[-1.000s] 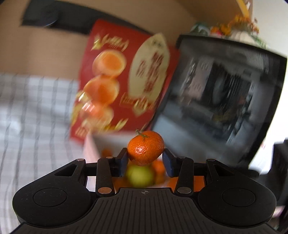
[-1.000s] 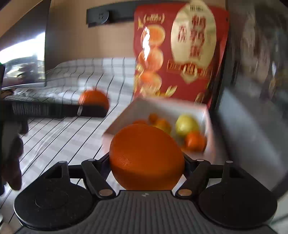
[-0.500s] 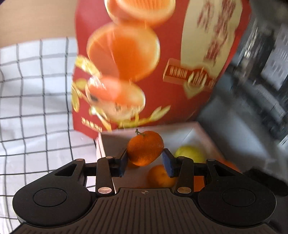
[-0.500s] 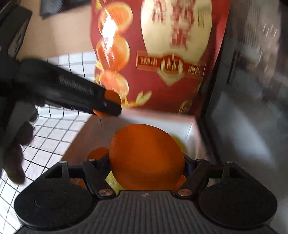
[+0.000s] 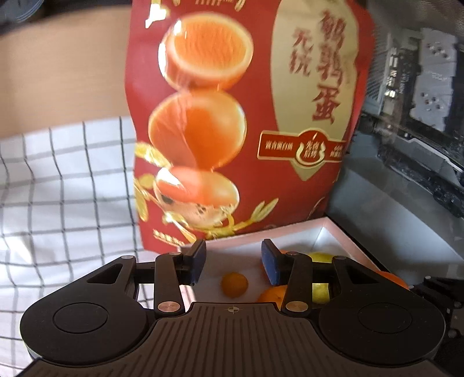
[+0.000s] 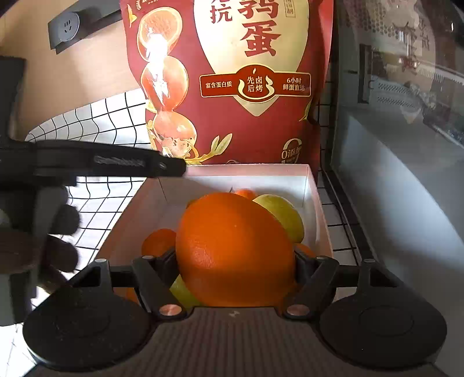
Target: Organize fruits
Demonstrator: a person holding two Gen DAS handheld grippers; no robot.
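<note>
In the left wrist view, the left hand-held gripper [image 5: 233, 265] is seen at the lower centre of the frame with its jaws opening and nothing between the blue pads [image 5: 269, 265]. Below the gap, in the white box [image 5: 342, 232], a small mandarin [image 5: 234, 284] is seen lying on the box floor, apart from both pads. A second mandarin [image 5: 274, 295] and a yellow-green fruit [image 5: 320, 258] are seen to its right, partly hidden by the right finger. A red snack bag [image 5: 232, 116] is seen standing upright just behind the box, filling the upper centre. The checked cloth [image 5: 63, 185] covering the worktop is seen at the left.

In the right wrist view, the right hand-held gripper [image 6: 235, 261] is closed on a large orange [image 6: 235, 249], which is clamped between the jaws at the centre of the frame, above the open white box [image 6: 314, 200]. Behind the orange, in the box, a yellow-green fruit [image 6: 285, 216] and small mandarins [image 6: 158, 242] are partly visible. The left hand-held gripper [image 6: 174, 168] is seen reaching in from the left edge, its tip over the near-left corner of the box's far wall, and dark-gloved fingers [image 6: 61, 232] are seen at the lower left. The red snack bag [image 6: 232, 81] is seen behind the box, and a wall socket [image 6: 66, 27] at the upper left.
</note>
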